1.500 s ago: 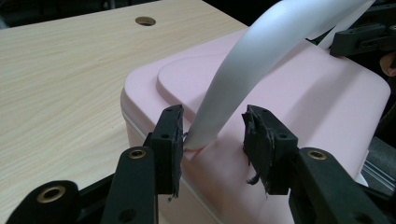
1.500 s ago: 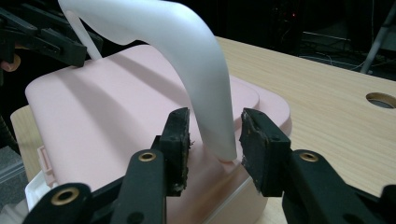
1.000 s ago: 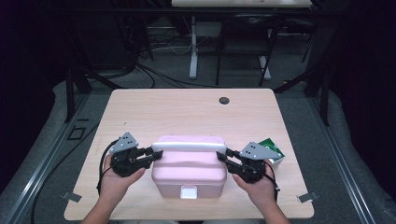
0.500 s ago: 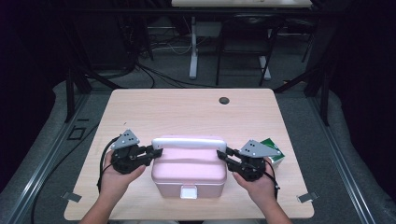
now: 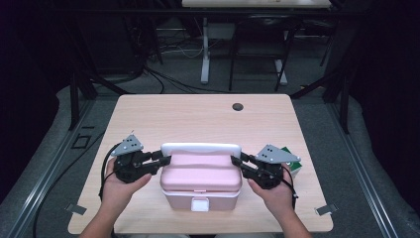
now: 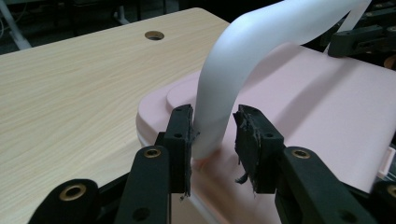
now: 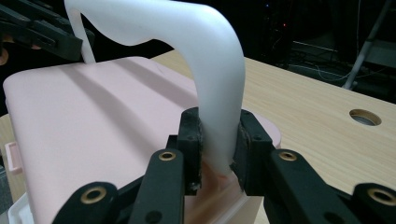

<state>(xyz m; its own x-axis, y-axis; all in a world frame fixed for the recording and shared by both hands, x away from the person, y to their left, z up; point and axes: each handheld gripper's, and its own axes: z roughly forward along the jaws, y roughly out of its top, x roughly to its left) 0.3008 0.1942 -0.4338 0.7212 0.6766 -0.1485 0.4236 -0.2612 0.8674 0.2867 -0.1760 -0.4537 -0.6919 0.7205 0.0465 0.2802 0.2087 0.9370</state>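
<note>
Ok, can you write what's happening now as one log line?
left gripper: open, jaws just opening around white handle | right gripper: shut on white handle | pink box: on table

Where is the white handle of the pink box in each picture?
High view: the white handle lies along the far edge of the pink box, low in the middle.
Left gripper view: it curves from the top right down to the middle, between the left gripper jaws.
Right gripper view: it arches from the top left down to the middle, clamped by the right gripper.
Shared landmark: the round hole in the table.
</note>
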